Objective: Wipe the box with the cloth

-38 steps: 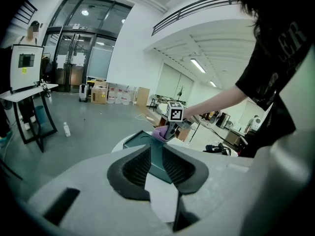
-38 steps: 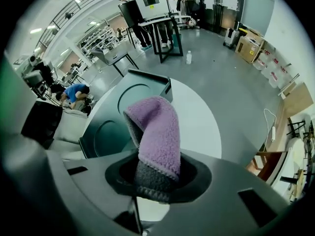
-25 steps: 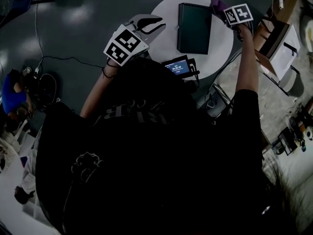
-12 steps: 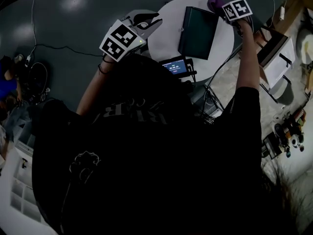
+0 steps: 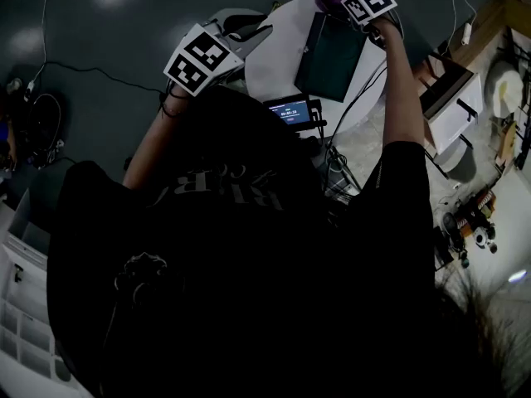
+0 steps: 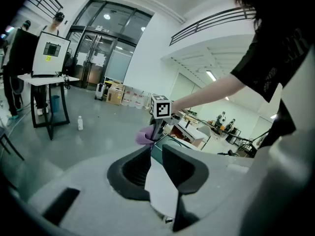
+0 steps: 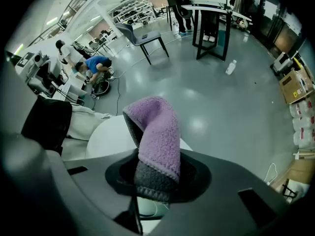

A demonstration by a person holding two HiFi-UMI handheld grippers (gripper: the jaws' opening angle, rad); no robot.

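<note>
Grey polished hall floor all round, with a round white table (image 5: 270, 65) carrying the work. Nearest, just this side of the box (image 5: 330, 46), a small lit screen (image 5: 290, 110) at the table's edge. Left of the box and clear of it, left gripper (image 5: 250, 30), jaws parted a little, holding nothing, only bare tabletop showing between them. At the box's far end, right gripper (image 7: 156, 173) clamped on a purple fleece cloth (image 7: 157, 127), with a free fold poking up out of the jaws. Seemingly above the box's far corner rather than pressed onto it; contact not clear.

No wiping stroke under way, by the look of it. Probably best to tip the right gripper and lay the loose fold flat on the lid, then press lightly and draw straight, overlapping passes from far end to near. Worth bracing the left gripper against the box's left edge, against likely sliding on the smooth top.

As for the box: dark green, flat, rectangular, apparently shut, with a small pale clasp on its left long edge. Lying flat, right side close to the table's rim.
</note>
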